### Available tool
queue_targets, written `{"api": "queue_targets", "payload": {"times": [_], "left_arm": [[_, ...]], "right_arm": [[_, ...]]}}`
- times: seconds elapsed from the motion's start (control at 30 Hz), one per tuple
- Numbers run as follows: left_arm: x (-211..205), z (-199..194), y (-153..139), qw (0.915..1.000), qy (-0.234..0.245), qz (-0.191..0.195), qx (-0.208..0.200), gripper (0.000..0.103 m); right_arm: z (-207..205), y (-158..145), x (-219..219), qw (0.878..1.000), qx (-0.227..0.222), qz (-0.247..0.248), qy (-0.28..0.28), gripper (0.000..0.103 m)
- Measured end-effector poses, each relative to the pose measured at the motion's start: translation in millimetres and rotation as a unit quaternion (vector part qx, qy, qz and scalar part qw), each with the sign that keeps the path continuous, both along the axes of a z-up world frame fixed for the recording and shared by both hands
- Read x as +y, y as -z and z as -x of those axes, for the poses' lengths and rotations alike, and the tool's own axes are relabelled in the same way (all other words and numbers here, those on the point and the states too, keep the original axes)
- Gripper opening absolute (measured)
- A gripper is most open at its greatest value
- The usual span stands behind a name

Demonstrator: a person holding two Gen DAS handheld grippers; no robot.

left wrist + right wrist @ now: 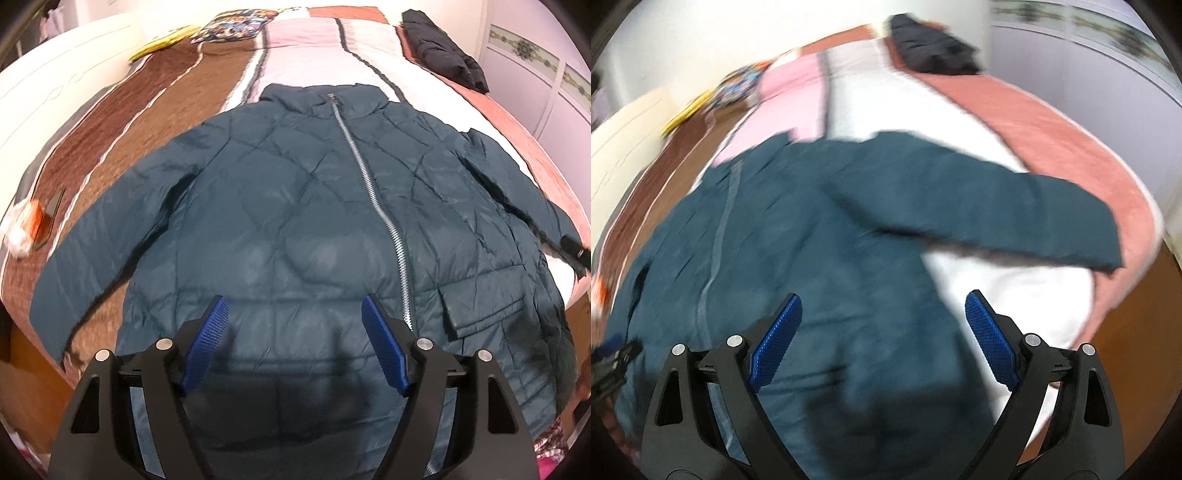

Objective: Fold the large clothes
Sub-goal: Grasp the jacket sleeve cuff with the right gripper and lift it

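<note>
Fingers (218, 325): ours, both grippers spread wide, holding nothing | jacket (314, 206): flat on bed (207, 92), beneath and ahead of fingers | step: we judge folding unstarted | next: grasp a sleeve (1015, 221).

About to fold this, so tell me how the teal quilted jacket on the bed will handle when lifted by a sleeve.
The teal jacket will probably be floppy: its sleeve lies limp and creased across the bed. Its puffy quilting suggests it is light for its bulk. The shiny shell may slip, so the open tongs likely need a deep bite.
</note>
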State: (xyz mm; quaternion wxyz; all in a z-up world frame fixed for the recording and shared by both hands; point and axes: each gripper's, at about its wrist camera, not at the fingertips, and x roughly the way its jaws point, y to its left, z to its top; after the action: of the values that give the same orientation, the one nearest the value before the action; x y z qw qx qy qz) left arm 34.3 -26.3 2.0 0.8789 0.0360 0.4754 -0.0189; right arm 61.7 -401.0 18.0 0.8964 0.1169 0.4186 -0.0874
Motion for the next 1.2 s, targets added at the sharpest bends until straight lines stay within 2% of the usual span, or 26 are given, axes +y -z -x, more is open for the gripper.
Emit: {"api": "queue_targets", "payload": {"times": [0.2, 0.33, 0.47, 0.57, 0.8, 0.9, 0.97, 1.0, 1.03, 1.1, 1.2], "left_arm": [[-24, -22, -6, 0.9997, 0.024, -0.007, -0.007, 0.073], [-44, -39, -8, 0.9994, 0.033, 0.000, -0.003, 0.073], [-66, -50, -6, 0.9987, 0.052, -0.004, 0.000, 0.073], [-81, -55, -3, 0.9979, 0.065, -0.003, 0.006, 0.073], [-90, -60, 8, 0.9972, 0.071, -0.009, 0.022, 0.073], [-85, -60, 11, 0.9976, 0.063, -0.008, 0.028, 0.073], [-81, -59, 12, 0.9978, 0.058, -0.006, 0.030, 0.073], [-79, -59, 12, 0.9980, 0.056, -0.006, 0.030, 0.073], [-77, -59, 12, 0.9981, 0.053, -0.005, 0.030, 0.073], [-73, -59, 12, 0.9983, 0.050, -0.004, 0.030, 0.073], [-66, -58, 11, 0.9986, 0.044, 0.002, 0.028, 0.073]], "right_arm": [[3, 3, -80, 0.995, -0.001, -0.016, 0.100, 0.089], [7, 12, -120, 0.989, 0.002, -0.048, 0.138, 0.089], [6, 27, -152, 0.981, 0.006, -0.107, 0.160, 0.088], [2, 39, -170, 0.974, 0.009, -0.153, 0.169, 0.082], [-18, 63, -200, 0.947, 0.009, -0.242, 0.210, 0.073], [-21, 73, -212, 0.935, 0.011, -0.264, 0.239, 0.061], [-21, 77, -218, 0.929, 0.010, -0.266, 0.256, 0.047], [-21, 78, -221, 0.928, 0.012, -0.263, 0.265, 0.034], [-20, 79, -222, 0.926, 0.012, -0.261, 0.271, 0.027], [-18, 78, -226, 0.923, 0.003, -0.267, 0.276, 0.017], [-14, 69, -228, 0.924, -0.005, -0.263, 0.277, 0.014]]}}
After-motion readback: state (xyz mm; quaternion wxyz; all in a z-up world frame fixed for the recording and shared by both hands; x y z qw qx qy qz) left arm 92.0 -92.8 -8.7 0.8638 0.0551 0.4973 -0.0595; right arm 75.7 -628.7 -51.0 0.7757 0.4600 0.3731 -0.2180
